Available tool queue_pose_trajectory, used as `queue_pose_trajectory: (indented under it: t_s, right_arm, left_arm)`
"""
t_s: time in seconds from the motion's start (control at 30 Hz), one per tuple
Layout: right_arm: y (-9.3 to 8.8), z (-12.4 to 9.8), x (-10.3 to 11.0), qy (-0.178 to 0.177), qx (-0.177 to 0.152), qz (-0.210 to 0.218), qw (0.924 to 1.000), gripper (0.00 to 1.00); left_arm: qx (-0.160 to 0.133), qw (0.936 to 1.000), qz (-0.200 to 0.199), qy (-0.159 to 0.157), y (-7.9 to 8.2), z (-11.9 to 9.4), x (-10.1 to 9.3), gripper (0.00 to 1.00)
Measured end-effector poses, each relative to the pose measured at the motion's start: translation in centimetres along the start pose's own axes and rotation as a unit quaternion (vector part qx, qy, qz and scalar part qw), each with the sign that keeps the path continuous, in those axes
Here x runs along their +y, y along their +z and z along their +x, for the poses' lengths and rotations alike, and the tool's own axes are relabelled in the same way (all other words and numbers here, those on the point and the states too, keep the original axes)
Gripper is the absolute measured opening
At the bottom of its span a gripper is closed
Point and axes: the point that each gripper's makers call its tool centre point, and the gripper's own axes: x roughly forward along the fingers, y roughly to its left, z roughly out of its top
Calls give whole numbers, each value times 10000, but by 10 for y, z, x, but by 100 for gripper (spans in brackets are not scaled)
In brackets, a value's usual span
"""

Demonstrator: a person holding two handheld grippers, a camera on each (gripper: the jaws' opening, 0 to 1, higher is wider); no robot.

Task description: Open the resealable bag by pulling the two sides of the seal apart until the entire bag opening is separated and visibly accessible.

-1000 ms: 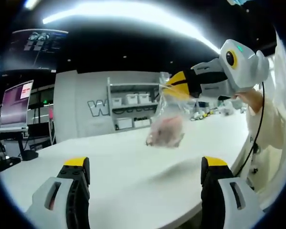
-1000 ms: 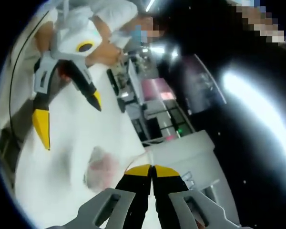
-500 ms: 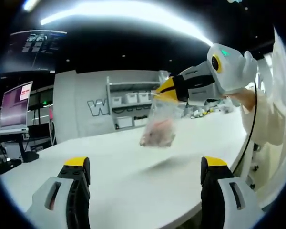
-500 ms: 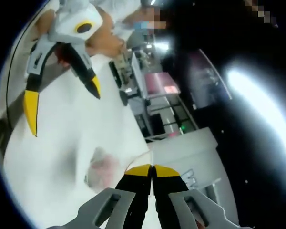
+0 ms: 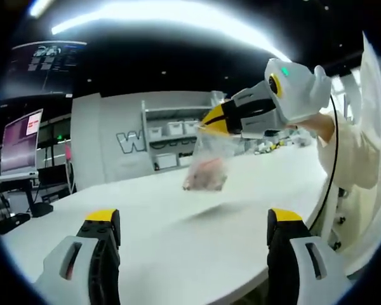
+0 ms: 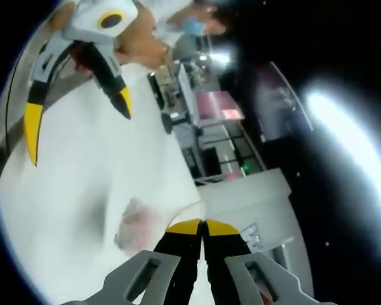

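A clear resealable bag (image 5: 206, 166) with pinkish contents hangs above the white table (image 5: 146, 216), held by its top edge. My right gripper (image 5: 211, 119) comes in from the right in the left gripper view, shut on that edge. In the right gripper view its yellow-tipped jaws (image 6: 202, 226) are pressed together on the bag (image 6: 140, 223), which hangs to their left. My left gripper (image 5: 193, 222) stands open near the table's front, a good way short of the bag, with nothing between its fingers. It shows again at upper left as the left gripper (image 6: 76, 108), jaws spread.
A grey wall with a shelf unit (image 5: 171, 143) holding white bins stands behind the table. A pink-lit monitor (image 5: 22, 136) sits at the far left. A person's hand and white sleeve (image 5: 349, 159) are at the right edge.
The right gripper and the hanging bag have shifted a little left and up in the left gripper view. The left gripper stays open.
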Motion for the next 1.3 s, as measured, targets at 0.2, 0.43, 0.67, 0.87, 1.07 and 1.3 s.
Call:
queue_pose_trajectory:
  t_s: [0.2,0.43,0.67,0.87,1.07,1.3]
  right_arm:
    - [0,2,-2,6,35,-77,10000,0]
    - [-1,8,1,74,58,-130,9999,0]
    - [-2,12,1,53,89,-193,9998,0]
    - [-3,15,-2,23,91,-218,9997,0]
    - [-5,19,-6,-25,96,-133,9999,0]
    - [-9,26,-13,-52,167,-274,9995,0]
  left_arm:
    - [-14,10000,-17,20,0,-1,1,95]
    - [-13,10000,-18,9,-1,-2,0,94]
    - [28,10000,-25,40,-3,-2,3,94]
    - [47,10000,-20,30,-4,-2,2,93]
    - [27,10000,-44,36,-3,-2,3,93]
    - [89,10000,-39,21,-6,-1,3,93]
